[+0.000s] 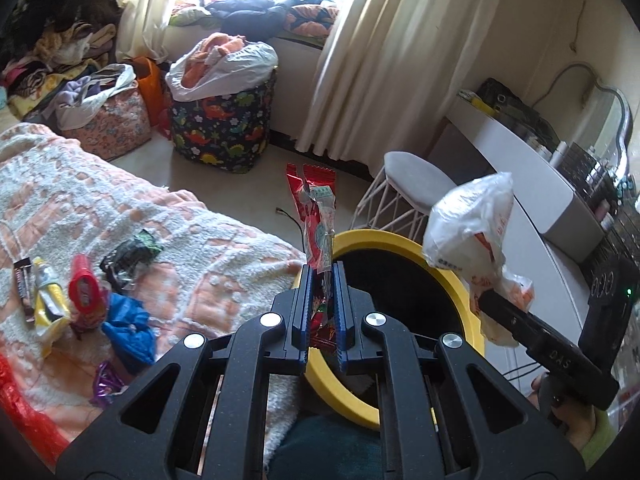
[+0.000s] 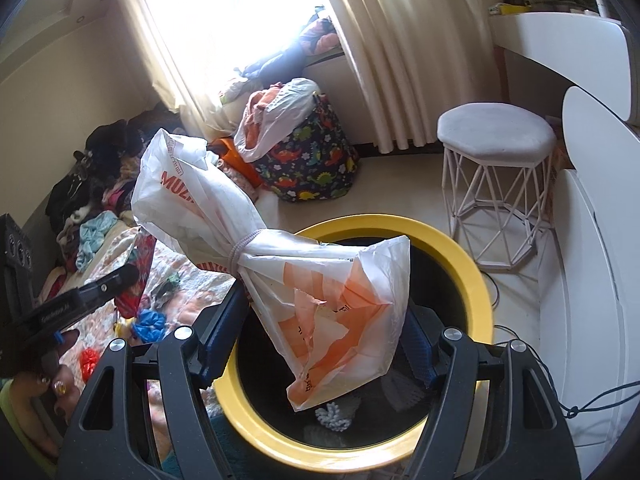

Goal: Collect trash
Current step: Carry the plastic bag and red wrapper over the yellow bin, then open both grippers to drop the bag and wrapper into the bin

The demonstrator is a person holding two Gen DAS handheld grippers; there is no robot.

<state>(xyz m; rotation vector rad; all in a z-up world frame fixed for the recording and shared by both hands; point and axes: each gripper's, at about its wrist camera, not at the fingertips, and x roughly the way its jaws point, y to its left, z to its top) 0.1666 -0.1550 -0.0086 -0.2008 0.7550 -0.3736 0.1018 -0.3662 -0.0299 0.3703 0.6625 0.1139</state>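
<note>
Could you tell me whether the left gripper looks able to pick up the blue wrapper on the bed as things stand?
Probably not yet: the left gripper is shut on a red wrapper, so nothing blocks the blue wrapper, but its jaws are occupied.

The left tongs (image 1: pixel 324 312) are matte black plastic with a speckled grain — two broad arms with rounded triangular cut-outs, four round silver screw heads at the pivots, and blue ribbed pads lining the black fingers. The right tongs (image 2: pixel 320 332) are built the same, with blue pads and silver screws. Pale lettering runs along the side of each black body as seen from the other camera. The left hand (image 2: pixel 44 396) wears dark nail polish with one glittery gold nail, beside a lime-green sleeve.
</note>
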